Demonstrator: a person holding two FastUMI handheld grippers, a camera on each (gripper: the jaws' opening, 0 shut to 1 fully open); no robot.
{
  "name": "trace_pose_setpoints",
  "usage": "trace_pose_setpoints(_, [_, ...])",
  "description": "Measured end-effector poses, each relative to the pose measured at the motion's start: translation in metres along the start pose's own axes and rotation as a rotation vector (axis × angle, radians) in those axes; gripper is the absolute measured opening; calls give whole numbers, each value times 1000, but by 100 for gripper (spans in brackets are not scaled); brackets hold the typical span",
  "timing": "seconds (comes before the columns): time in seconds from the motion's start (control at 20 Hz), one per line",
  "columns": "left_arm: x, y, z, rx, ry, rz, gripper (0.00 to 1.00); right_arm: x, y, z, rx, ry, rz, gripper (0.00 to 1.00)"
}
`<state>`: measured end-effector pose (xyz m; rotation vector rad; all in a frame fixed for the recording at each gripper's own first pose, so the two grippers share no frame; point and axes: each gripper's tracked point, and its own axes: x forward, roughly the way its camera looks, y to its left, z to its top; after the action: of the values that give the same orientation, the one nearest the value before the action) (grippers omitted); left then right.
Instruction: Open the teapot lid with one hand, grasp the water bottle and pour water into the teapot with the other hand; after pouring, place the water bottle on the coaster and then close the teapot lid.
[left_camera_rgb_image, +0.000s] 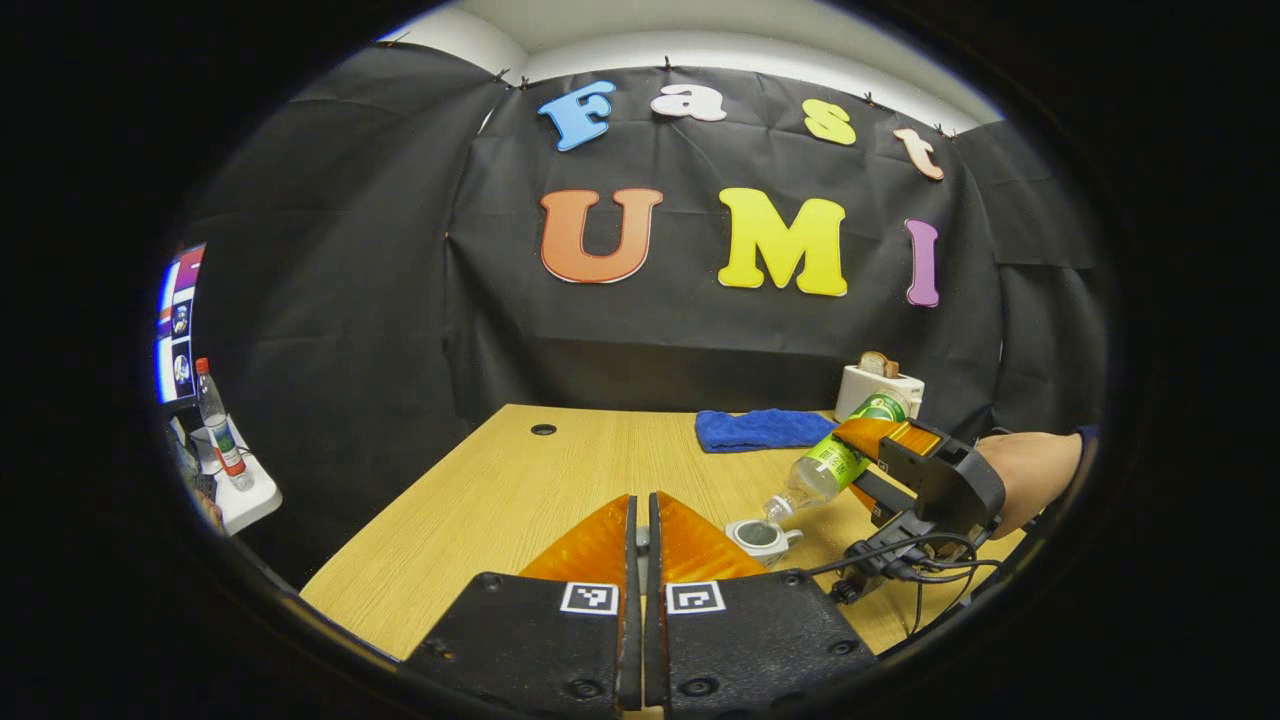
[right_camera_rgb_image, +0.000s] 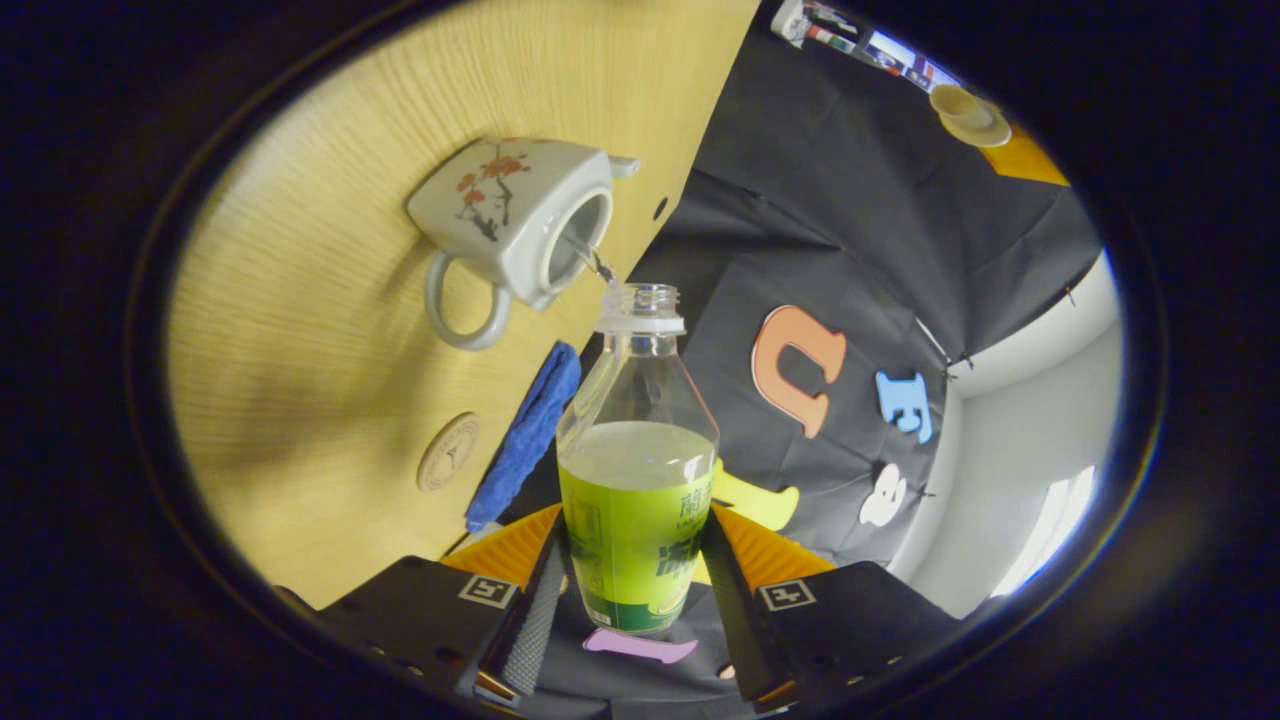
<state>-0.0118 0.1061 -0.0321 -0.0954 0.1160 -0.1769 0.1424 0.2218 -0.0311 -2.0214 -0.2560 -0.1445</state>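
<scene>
A white teapot (left_camera_rgb_image: 762, 538) with a red flower print (right_camera_rgb_image: 510, 225) stands on the wooden table (left_camera_rgb_image: 520, 480) with its top open. My right gripper (right_camera_rgb_image: 635, 530) is shut on a clear water bottle (right_camera_rgb_image: 635, 480) with a green label, uncapped and tilted mouth-down over the pot. A thin stream runs from the bottle mouth into the opening. The left gripper view shows that gripper (left_camera_rgb_image: 868, 462) and the bottle (left_camera_rgb_image: 830, 465) to the right of the pot. My left gripper (left_camera_rgb_image: 641, 510) is held left of the teapot, fingers nearly together on a pale sliver that looks like the lid. A round coaster (right_camera_rgb_image: 448, 452) lies beside the pot.
A blue cloth (left_camera_rgb_image: 762, 428) lies at the table's back, next to the coaster, with a white toaster (left_camera_rgb_image: 878, 385) behind it. A person's hand (left_camera_rgb_image: 1030, 475) holds the right gripper. Off the table's left side, a shelf carries another bottle (left_camera_rgb_image: 218, 420).
</scene>
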Motion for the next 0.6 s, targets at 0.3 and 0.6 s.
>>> trace_pose_setpoints(0.3, [0, 5, 0, -29, 10, 7, 4, -2, -17, -3, -68, -13, -75, 75])
trace_pose_setpoints(0.6, [-3, 2, 3, -34, 0, 2, 4, -3, -22, -2, -112, -22, -94, 72])
